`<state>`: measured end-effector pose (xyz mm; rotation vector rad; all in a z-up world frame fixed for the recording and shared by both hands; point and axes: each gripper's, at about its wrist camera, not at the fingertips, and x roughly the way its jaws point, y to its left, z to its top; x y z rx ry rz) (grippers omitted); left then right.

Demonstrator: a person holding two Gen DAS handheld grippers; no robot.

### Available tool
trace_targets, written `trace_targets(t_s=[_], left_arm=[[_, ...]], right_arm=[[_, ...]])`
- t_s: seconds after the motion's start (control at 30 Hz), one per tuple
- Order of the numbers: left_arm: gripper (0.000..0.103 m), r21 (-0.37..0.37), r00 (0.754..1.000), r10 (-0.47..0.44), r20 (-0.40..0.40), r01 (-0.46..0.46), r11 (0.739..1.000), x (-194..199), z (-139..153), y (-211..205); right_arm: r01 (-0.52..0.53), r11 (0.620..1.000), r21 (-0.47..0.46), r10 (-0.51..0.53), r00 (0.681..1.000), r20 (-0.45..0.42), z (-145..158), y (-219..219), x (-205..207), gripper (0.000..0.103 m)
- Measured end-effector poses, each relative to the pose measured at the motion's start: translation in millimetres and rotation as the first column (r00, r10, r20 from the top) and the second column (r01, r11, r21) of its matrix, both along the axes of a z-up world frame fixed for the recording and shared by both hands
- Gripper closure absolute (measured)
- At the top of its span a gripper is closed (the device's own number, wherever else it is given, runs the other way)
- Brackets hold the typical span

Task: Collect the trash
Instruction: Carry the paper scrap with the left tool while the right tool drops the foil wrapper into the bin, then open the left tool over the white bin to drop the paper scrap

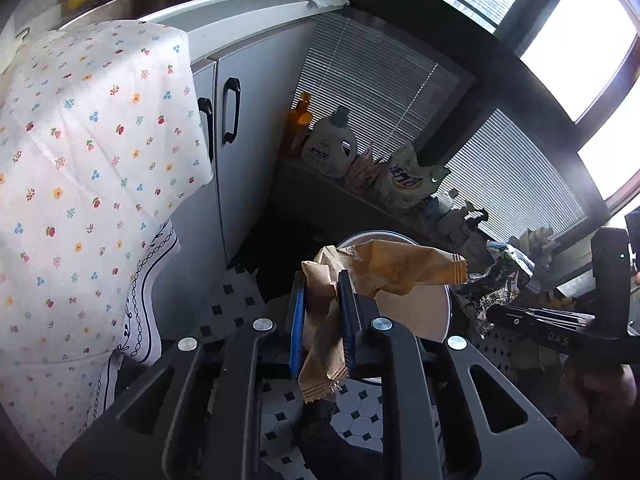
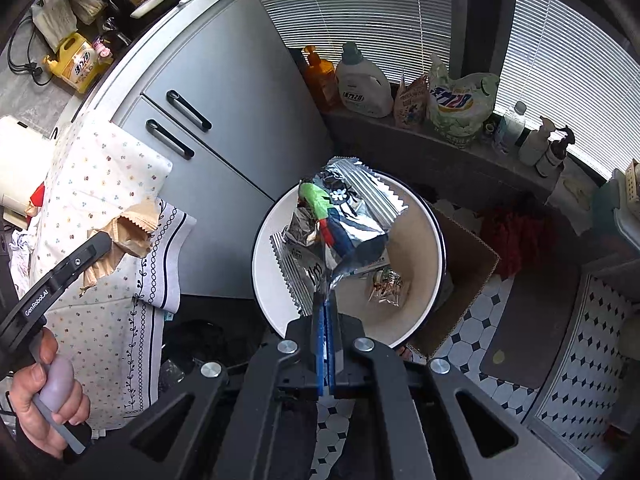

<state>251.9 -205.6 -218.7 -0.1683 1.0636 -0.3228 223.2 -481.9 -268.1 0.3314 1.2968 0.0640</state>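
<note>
A tiled kitchen floor (image 2: pixel 476 320) by grey cabinets: you hold your right hand-held gripper (image 2: pixel 325 300) pinching a foil wrapper (image 2: pixel 352 216) over the white bin (image 2: pixel 428 280), ready to drop, while your left hand-held gripper (image 1: pixel 322 280) pinches a brown wrapper (image 1: pixel 396 266) beside it.

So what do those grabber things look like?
Both are black plastic, with blue pads on their fingers and round silver bolts. The left gripper has white "GenRobot.AI" lettering on its side, and the right gripper looks the same.
</note>
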Motion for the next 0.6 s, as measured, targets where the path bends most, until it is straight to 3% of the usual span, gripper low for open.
trace_targets(t_s=[0.27,0.3,0.33,0.4,0.6], left_arm=[[0.087,0.048,1.0,0.013,-0.023,-0.011,0.999,2,-1,10],[0.087,0.05,1.0,0.01,-0.022,-0.009,0.999,3,0,9],[0.087,0.051,1.0,0.008,-0.021,-0.007,0.999,4,1,8],[0.087,0.05,1.0,-0.001,-0.024,0.002,0.999,6,0,4],[0.087,0.041,0.997,-0.059,-0.042,0.06,0.997,10,-10,-20]], right_arm=[[-0.016,0.998,0.061,0.017,0.999,-0.03,-23,0,15,0.097],[-0.015,0.998,0.067,0.017,0.999,-0.029,-23,-1,15,0.091],[-0.006,0.998,0.069,0.008,1.0,-0.024,-22,-4,14,0.067],[0.025,0.998,0.06,-0.025,1.0,0.008,-17,-11,9,0.043],[0.065,0.997,0.048,-0.066,0.998,0.017,-4,-34,-5,0.045]])
